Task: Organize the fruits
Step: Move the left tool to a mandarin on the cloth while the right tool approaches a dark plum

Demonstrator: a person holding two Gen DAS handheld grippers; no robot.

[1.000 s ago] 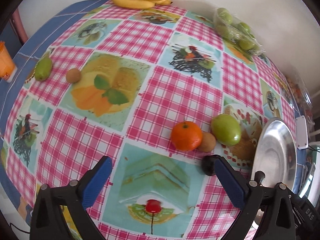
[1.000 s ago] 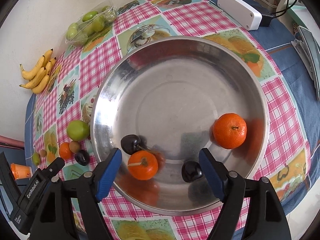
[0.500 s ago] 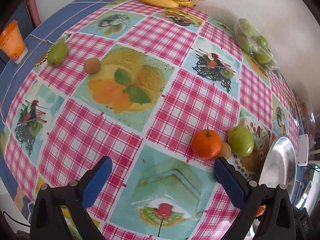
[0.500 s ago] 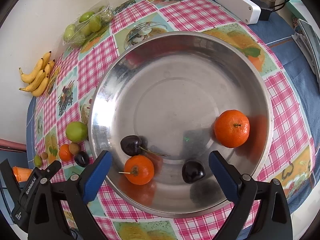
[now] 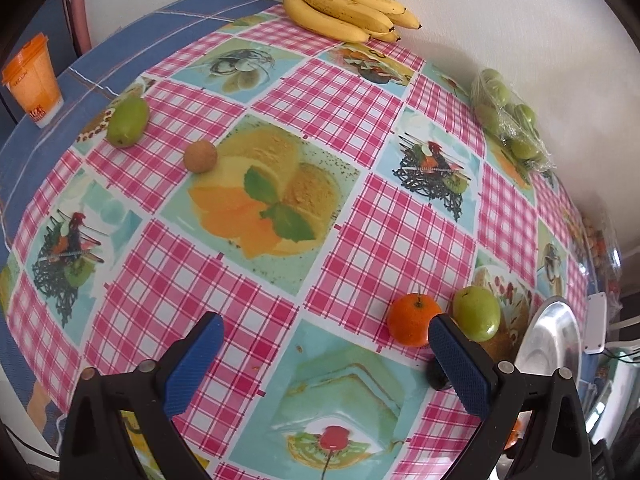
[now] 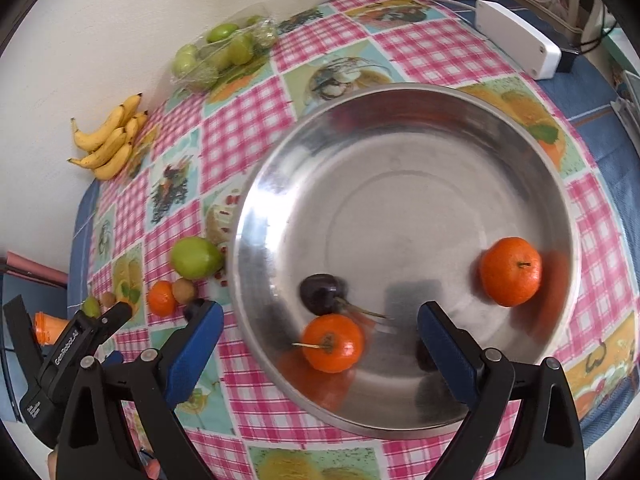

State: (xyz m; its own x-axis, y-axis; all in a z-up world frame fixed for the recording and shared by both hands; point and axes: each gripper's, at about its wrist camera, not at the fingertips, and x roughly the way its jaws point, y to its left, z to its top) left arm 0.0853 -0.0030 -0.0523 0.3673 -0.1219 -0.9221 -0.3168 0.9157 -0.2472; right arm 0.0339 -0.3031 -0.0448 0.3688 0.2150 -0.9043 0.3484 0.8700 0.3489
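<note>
A steel bowl holds two oranges, a dark cherry and a second dark fruit half hidden behind my right finger. My right gripper is open and empty above the bowl's near rim. My left gripper is open and empty over the tablecloth. To its right lie an orange, a green fruit and a dark fruit behind the right finger. Far left lie a green fruit and a small brown fruit.
Bananas and a bag of green fruits lie by the back wall. An orange cup stands at the left table edge. A white box sits beyond the bowl. The bowl's rim shows at the left view's right.
The left gripper has pulled back and turned left, so the fruits near the bowl slid right in its view. The right gripper has opened wider and drawn back slightly.
</note>
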